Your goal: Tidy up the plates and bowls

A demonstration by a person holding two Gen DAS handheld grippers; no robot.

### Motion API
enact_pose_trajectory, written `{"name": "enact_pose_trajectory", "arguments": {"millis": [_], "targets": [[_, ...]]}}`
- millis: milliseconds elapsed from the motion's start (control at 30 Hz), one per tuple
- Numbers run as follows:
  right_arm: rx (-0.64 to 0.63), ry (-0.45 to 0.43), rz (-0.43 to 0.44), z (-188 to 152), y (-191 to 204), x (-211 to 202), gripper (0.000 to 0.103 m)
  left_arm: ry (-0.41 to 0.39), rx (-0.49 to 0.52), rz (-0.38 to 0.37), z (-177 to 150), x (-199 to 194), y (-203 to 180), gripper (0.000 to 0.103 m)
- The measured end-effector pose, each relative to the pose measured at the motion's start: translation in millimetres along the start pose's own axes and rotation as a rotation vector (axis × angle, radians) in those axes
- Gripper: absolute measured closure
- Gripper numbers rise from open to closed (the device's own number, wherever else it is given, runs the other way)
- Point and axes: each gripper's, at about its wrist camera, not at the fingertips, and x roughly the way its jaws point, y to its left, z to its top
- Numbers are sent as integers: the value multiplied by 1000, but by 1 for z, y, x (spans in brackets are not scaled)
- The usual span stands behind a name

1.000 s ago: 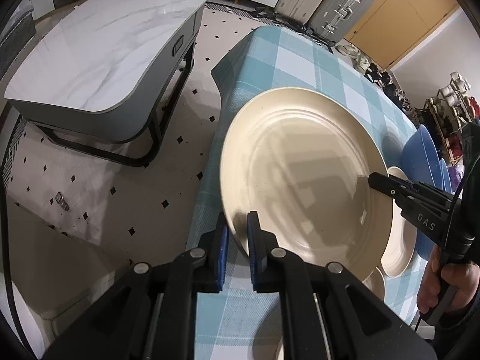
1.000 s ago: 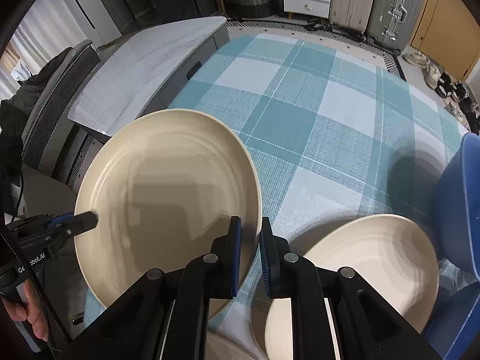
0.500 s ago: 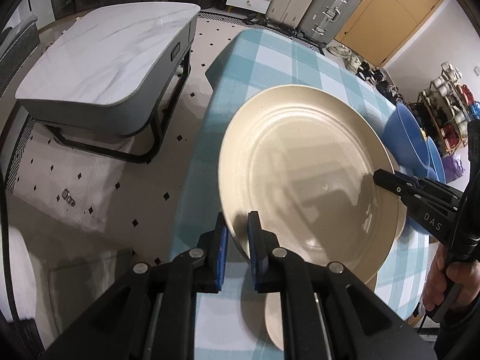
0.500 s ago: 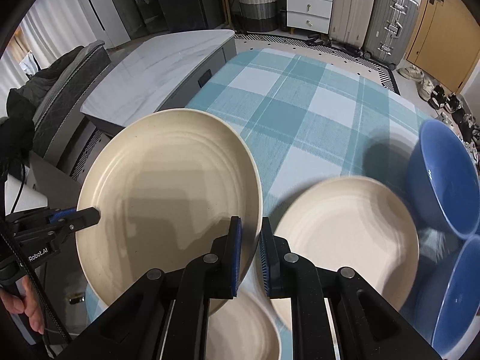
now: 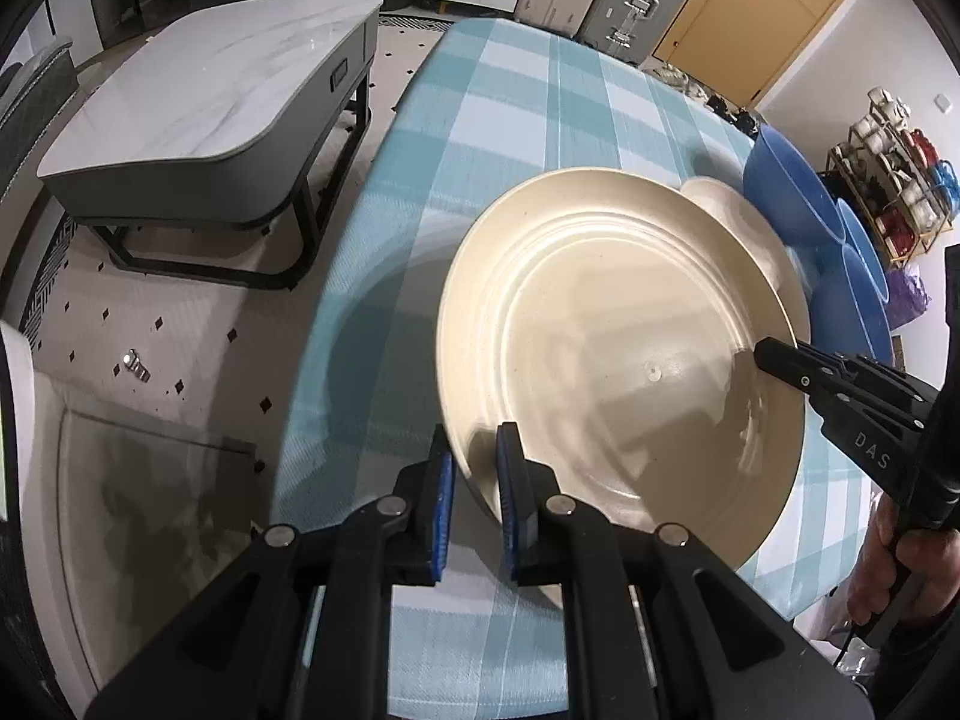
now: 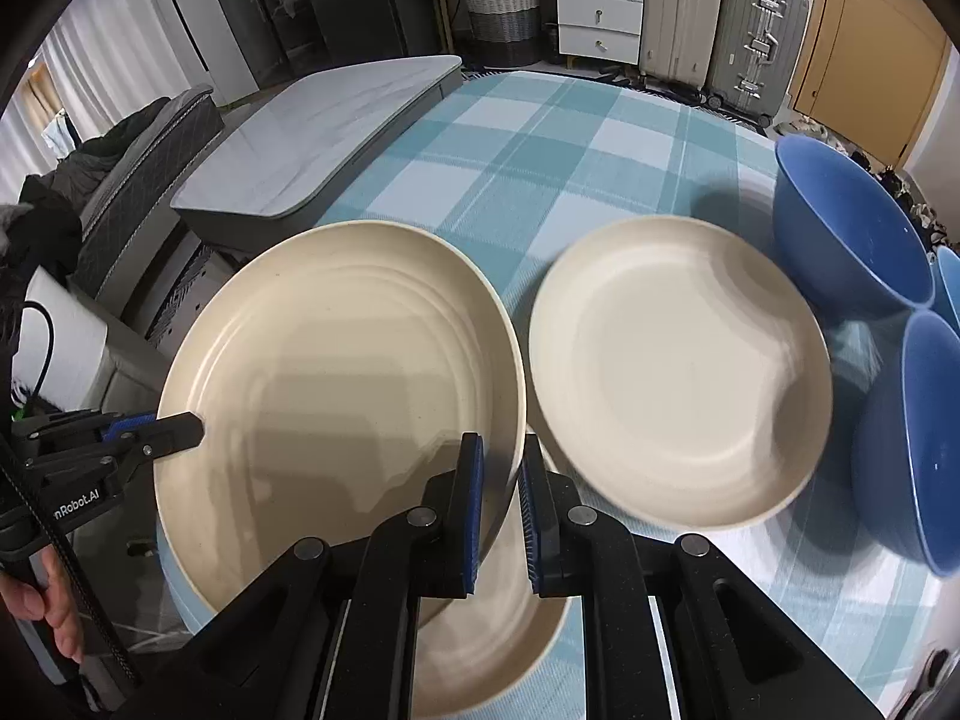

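A large cream plate (image 5: 600, 330) hangs tilted above the checked blue tablecloth (image 5: 510, 108), held at opposite rims. My left gripper (image 5: 474, 480) is shut on its near rim. My right gripper (image 6: 501, 480) is shut on the plate (image 6: 336, 360) at the other side, and shows in the left wrist view as the right gripper (image 5: 774, 357). The left gripper (image 6: 192, 429) appears at the plate's left rim. A smaller cream plate (image 6: 678, 372) lies on the cloth beside it. Another cream plate (image 6: 498, 648) lies partly hidden under my right fingers.
Three blue bowls (image 6: 852, 228) (image 6: 918, 438) (image 6: 951, 276) stand at the table's right. A marble-topped coffee table (image 5: 210, 102) stands on the floor to the left. Suitcases (image 6: 750, 18) and drawers line the far wall. A person's hand (image 5: 894, 564) holds the right gripper.
Both grippers, still shut on the large plate, have carried it across the table. The smaller plate and the blue bowls have come further into the right wrist view.
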Motion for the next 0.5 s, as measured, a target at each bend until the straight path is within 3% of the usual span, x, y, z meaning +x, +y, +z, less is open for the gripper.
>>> {"name": "enact_pose_trajectory", "arguments": {"millis": [500], "targets": [[-7, 6, -20, -43, -3, -1, 92, 3, 73, 48, -24, 14, -17, 91]]}}
